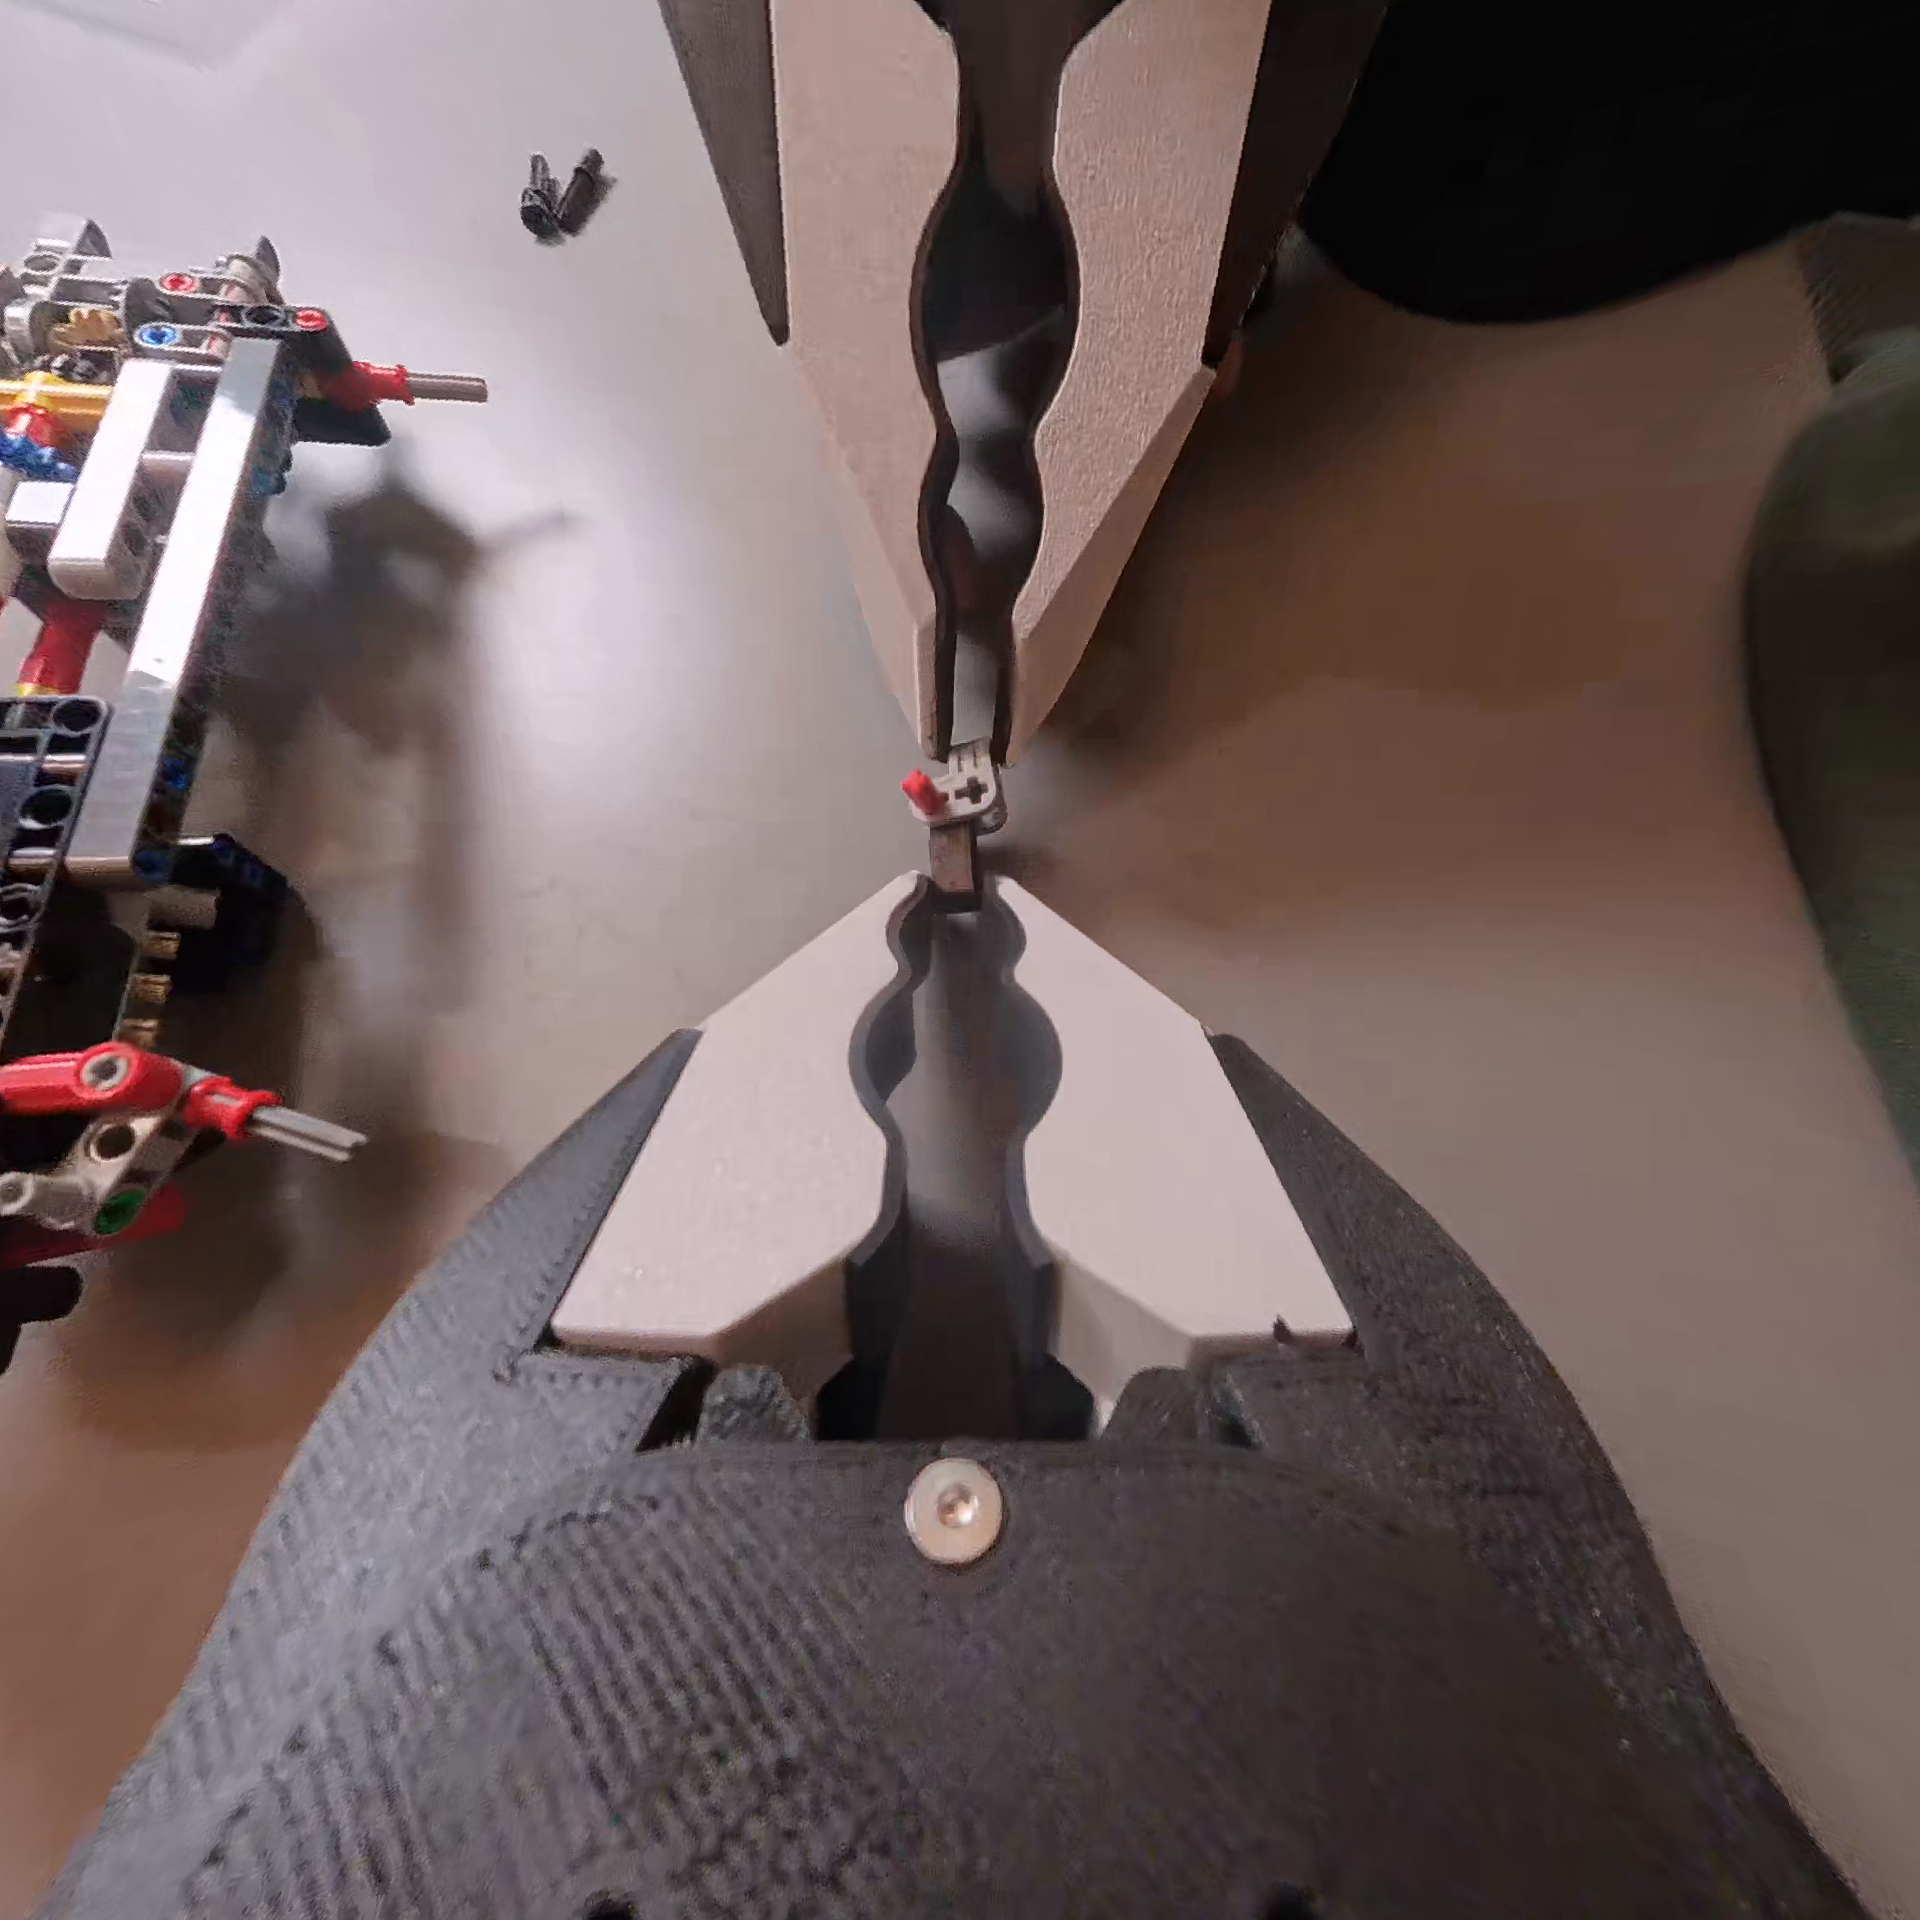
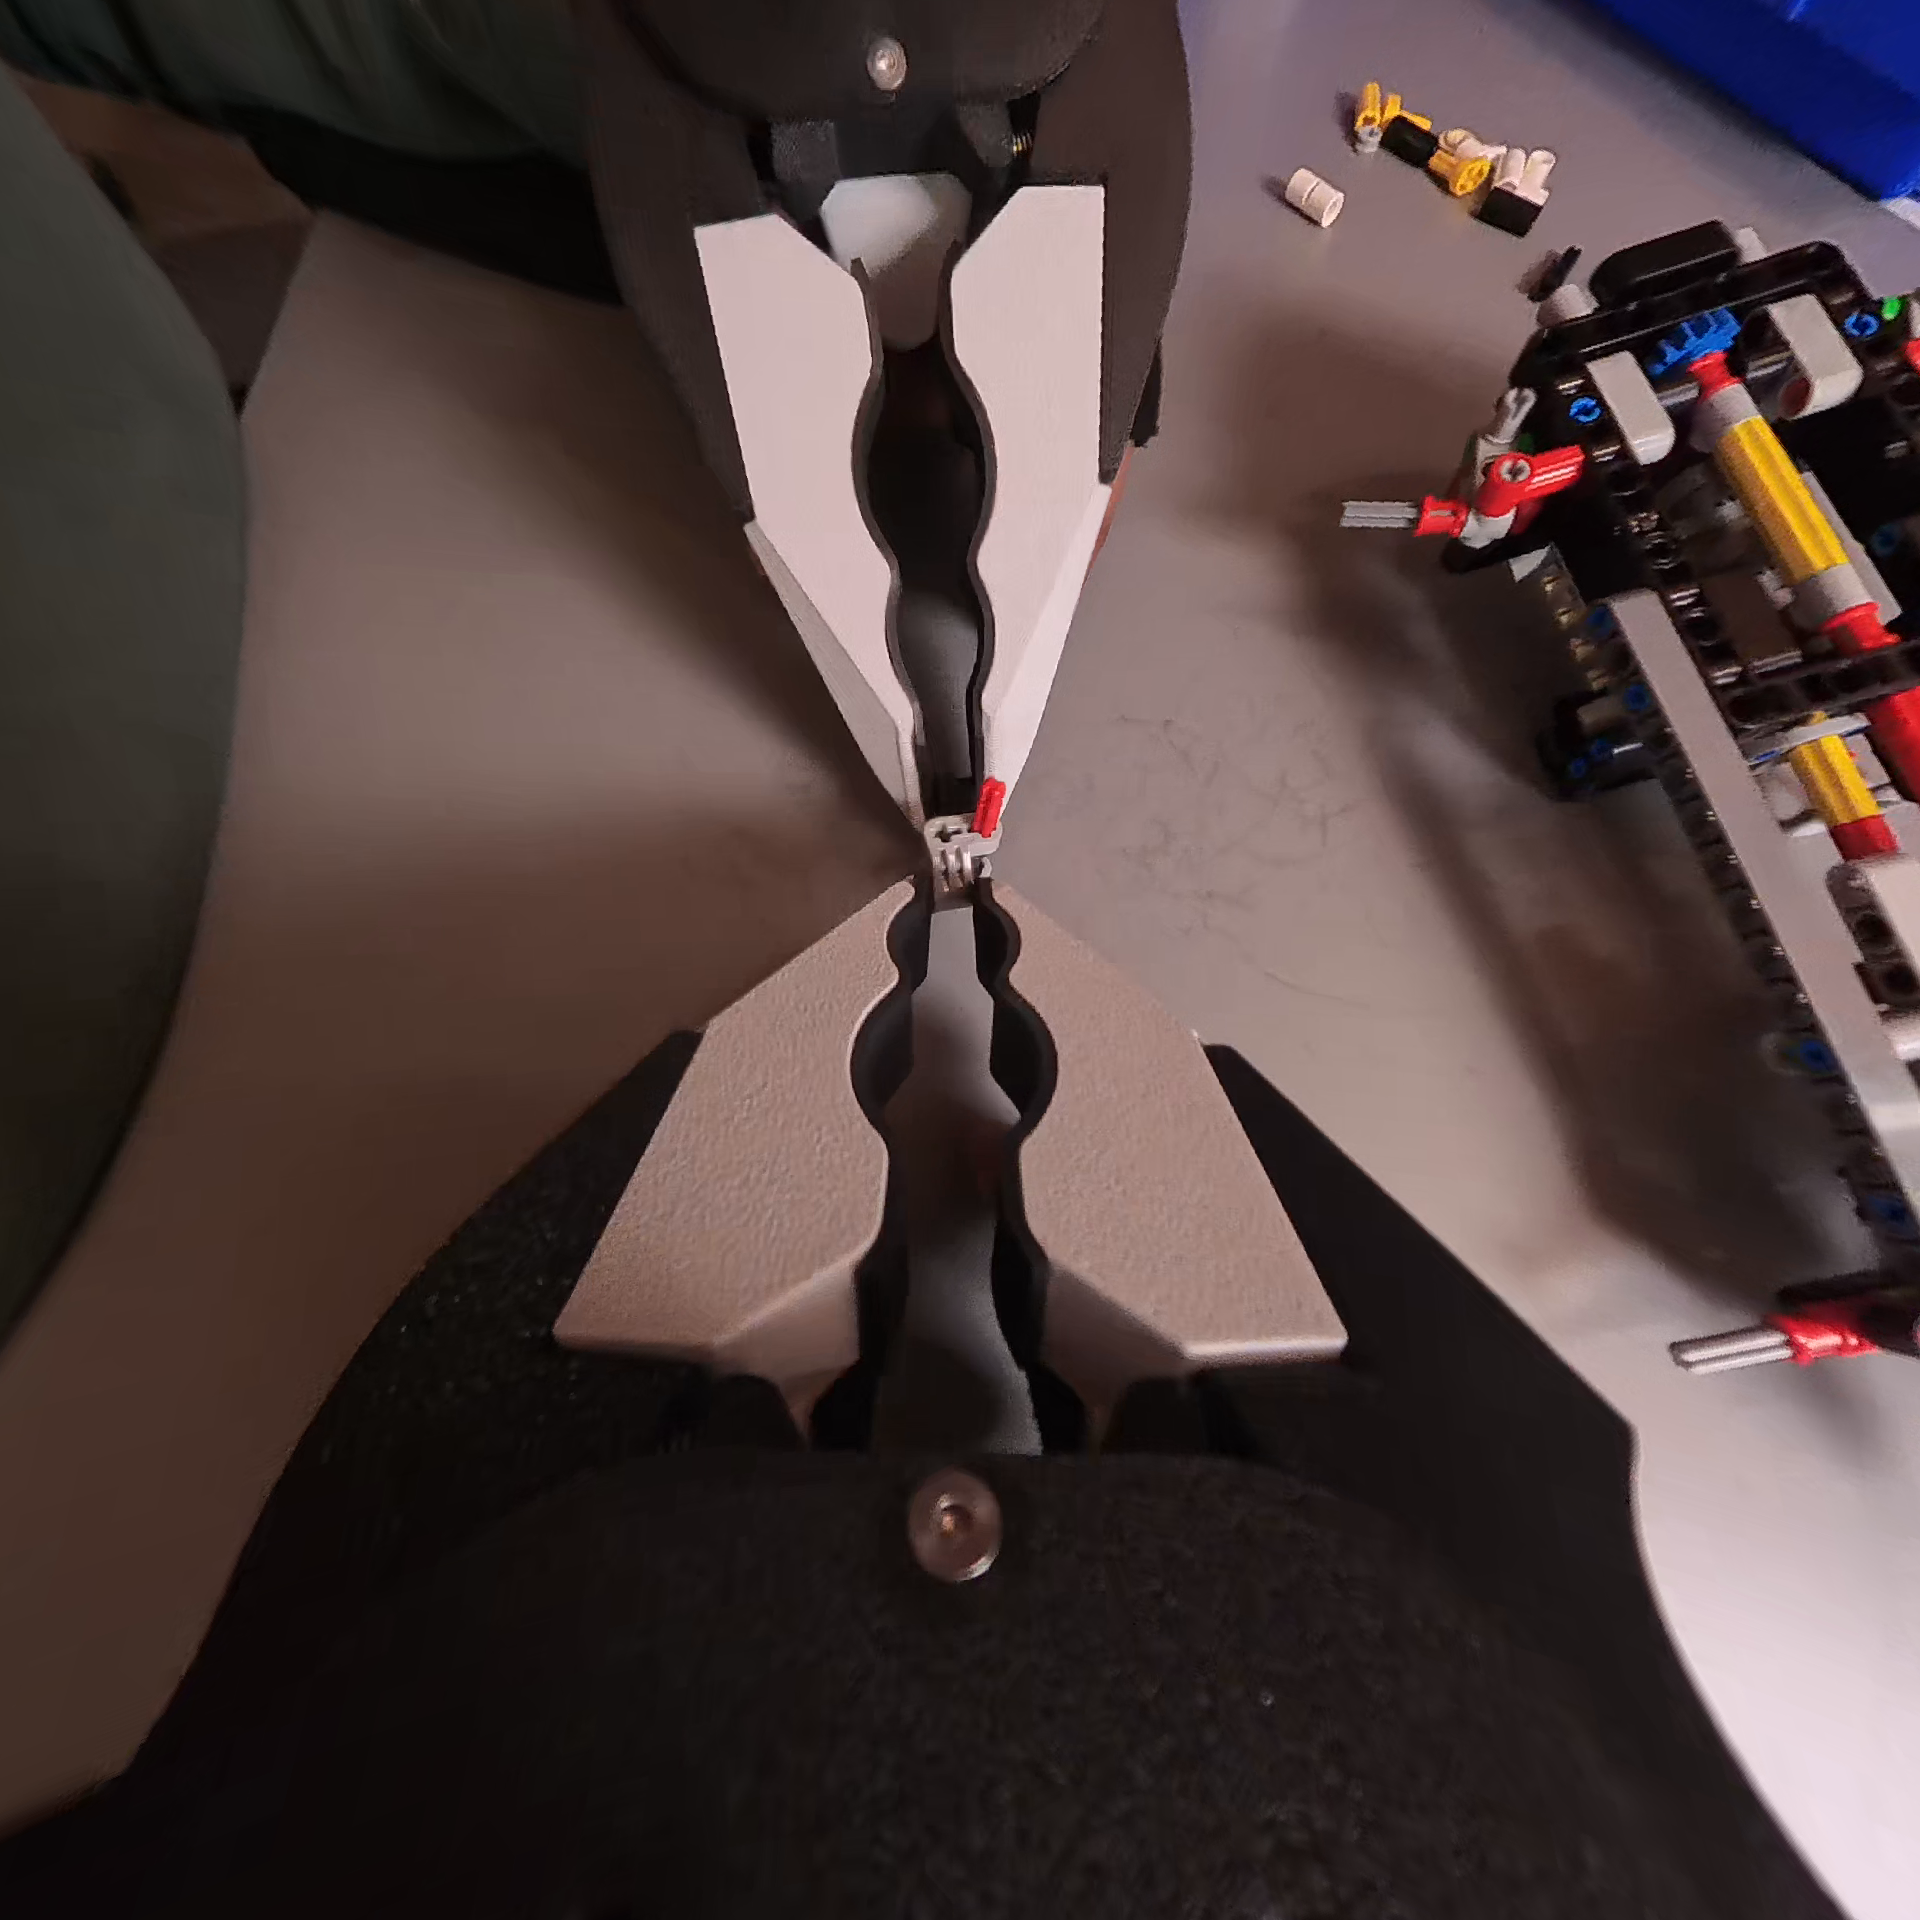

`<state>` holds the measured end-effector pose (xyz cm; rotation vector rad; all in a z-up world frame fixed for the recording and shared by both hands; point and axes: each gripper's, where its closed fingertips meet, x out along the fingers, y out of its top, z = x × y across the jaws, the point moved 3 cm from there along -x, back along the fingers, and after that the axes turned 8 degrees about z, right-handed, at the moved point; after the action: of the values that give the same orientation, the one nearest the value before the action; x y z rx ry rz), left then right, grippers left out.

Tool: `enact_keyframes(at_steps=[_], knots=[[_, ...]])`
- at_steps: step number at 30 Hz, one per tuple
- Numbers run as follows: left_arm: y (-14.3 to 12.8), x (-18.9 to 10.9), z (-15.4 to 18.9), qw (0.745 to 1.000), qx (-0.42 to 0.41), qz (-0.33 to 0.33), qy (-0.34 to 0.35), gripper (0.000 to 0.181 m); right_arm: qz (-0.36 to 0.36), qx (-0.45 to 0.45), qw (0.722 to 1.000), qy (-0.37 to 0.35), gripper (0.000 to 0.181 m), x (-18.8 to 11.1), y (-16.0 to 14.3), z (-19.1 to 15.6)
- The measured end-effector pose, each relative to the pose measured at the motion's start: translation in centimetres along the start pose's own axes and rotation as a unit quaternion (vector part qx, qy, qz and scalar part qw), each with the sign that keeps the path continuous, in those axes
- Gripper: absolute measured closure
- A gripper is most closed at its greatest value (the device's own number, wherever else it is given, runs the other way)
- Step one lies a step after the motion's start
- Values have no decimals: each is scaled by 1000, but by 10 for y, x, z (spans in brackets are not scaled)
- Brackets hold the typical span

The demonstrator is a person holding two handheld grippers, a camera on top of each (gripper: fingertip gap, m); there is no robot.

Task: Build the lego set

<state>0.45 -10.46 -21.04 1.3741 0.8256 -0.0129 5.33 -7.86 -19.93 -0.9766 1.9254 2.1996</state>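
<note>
My left gripper [image 1: 954,896] and my right gripper [image 2: 948,902] meet tip to tip above the table [image 1: 644,623], and the small connector piece [image 1: 961,805] sits between them. The half-built model [image 1: 135,582] lies on the table, left of my left gripper. Loose parts [image 2: 1449,156] lie behind the model.

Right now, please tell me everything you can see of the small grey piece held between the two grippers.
The small grey piece looks like plastic, with a cross-shaped hole and a short red pin sticking from one side. It hangs above the table, apart from the model. The left gripper and the right gripper pinch it tip to tip from opposite ends.
</note>
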Motion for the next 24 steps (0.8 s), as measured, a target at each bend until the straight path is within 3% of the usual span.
enact_keyframes(at_steps=[8, 24], knots=[[1, 3, 1, 1000, 20, -9, 12, 172, -55, -52, 997, -22, 176, 1, -4, 0], [4, 7, 1, 1000, 2, -6, 24, 175, -63, -51, 997, -17, 177, -1, -6, -1]])
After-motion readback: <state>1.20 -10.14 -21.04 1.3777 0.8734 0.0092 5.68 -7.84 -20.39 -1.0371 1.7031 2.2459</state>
